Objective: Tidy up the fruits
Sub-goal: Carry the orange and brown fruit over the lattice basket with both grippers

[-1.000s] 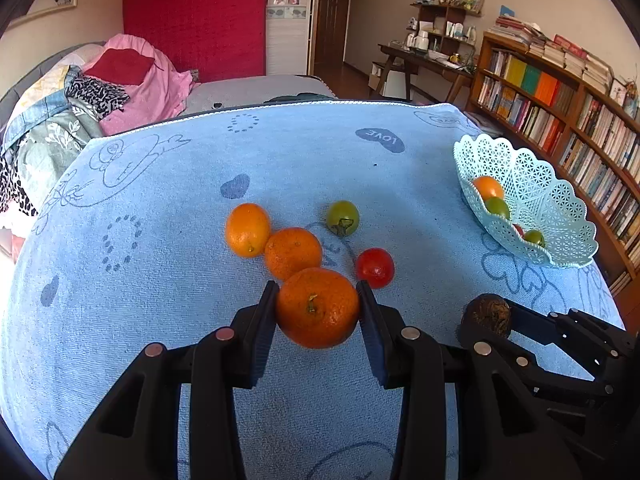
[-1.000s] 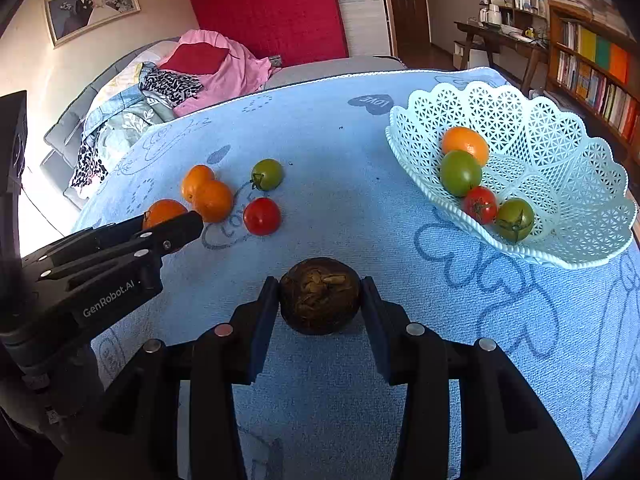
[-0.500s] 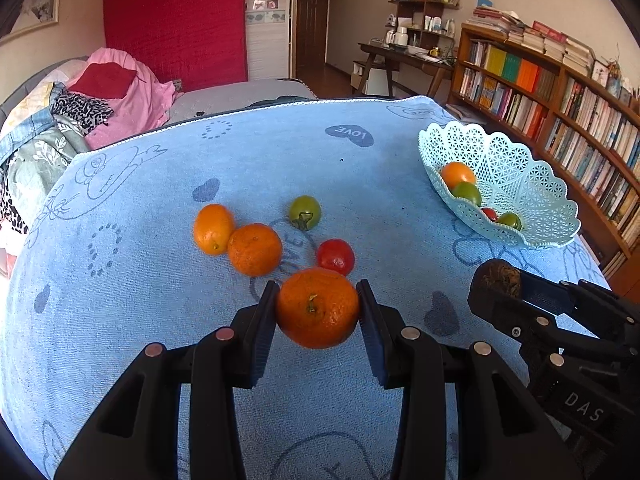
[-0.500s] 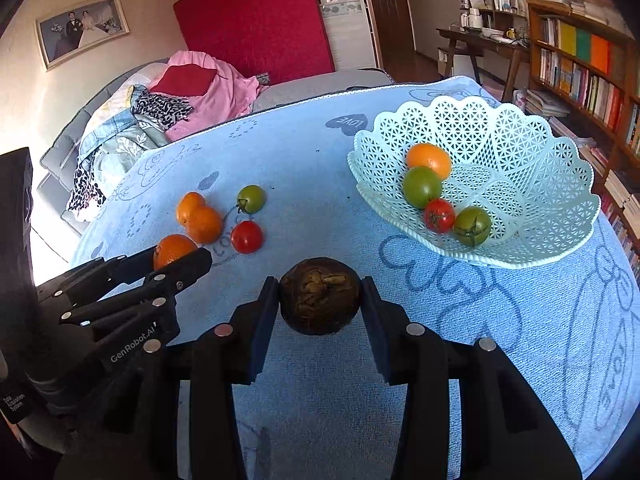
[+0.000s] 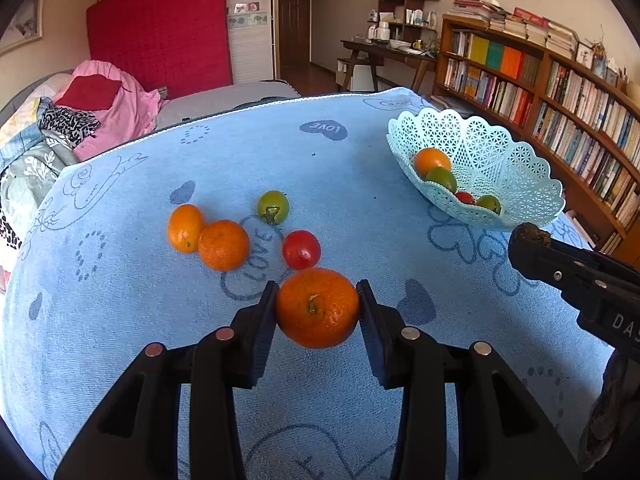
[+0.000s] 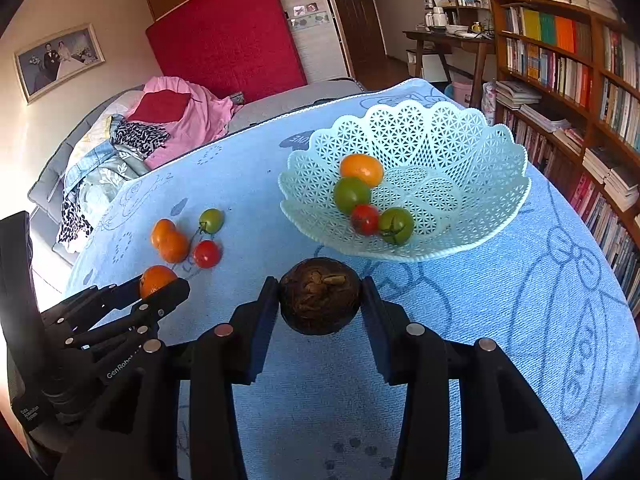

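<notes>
Nearest, in the left wrist view: left gripper (image 5: 317,309) closed on a tangerine (image 5: 317,307), one pad against each side, stem end facing the camera, fruit lifted clear of the blue cloth (image 5: 120,320). In the right wrist view: right gripper (image 6: 319,295) clamped the same way on a dark brown wrinkled fruit (image 6: 319,295), also held above the cloth.

Just beyond the held tangerine, on the cloth: a red tomato (image 5: 301,249). Left of it, an orange (image 5: 223,245) touching a smaller oval orange fruit (image 5: 185,228). A little farther back, a green tomato (image 5: 273,207) with its stalk showing.

Farther off to the right: a pale lattice basket (image 6: 472,152) standing on the cloth. Inside it: an orange fruit (image 6: 361,169) at the back, a green fruit (image 6: 351,194) against it, a small red tomato (image 6: 365,219) and another green tomato (image 6: 396,225) side by side in front.

Beyond the table: a bed heaped with pink clothes (image 6: 188,120), a red headboard (image 6: 228,40), and bookshelves (image 6: 568,60) along the right wall.
</notes>
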### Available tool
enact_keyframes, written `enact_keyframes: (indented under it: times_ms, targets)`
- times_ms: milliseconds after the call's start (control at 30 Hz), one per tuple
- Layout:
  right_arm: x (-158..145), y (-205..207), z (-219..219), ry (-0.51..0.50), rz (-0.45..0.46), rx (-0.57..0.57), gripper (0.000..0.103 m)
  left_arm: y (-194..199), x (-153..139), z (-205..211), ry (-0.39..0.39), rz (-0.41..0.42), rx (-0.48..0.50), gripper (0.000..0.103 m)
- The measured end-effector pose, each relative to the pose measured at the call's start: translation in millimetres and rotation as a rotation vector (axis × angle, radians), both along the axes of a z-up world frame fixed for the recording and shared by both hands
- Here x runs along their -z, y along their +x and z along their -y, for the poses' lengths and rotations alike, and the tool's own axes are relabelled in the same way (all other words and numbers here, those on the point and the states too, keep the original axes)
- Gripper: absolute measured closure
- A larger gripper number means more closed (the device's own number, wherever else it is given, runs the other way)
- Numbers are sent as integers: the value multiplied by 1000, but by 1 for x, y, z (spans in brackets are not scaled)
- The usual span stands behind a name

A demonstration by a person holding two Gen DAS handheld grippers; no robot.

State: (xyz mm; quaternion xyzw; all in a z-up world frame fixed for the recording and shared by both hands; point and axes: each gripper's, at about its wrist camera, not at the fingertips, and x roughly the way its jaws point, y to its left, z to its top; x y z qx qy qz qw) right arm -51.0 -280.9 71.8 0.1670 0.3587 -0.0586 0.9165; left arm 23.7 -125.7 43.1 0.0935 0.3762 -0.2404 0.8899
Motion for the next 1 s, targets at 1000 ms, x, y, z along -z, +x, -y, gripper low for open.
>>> enact_keyframes:
  times_ms: [1000]
  targets:
    - [-17,5,70,-32,72,130,60,-5,-19,61,4,13,94,63]
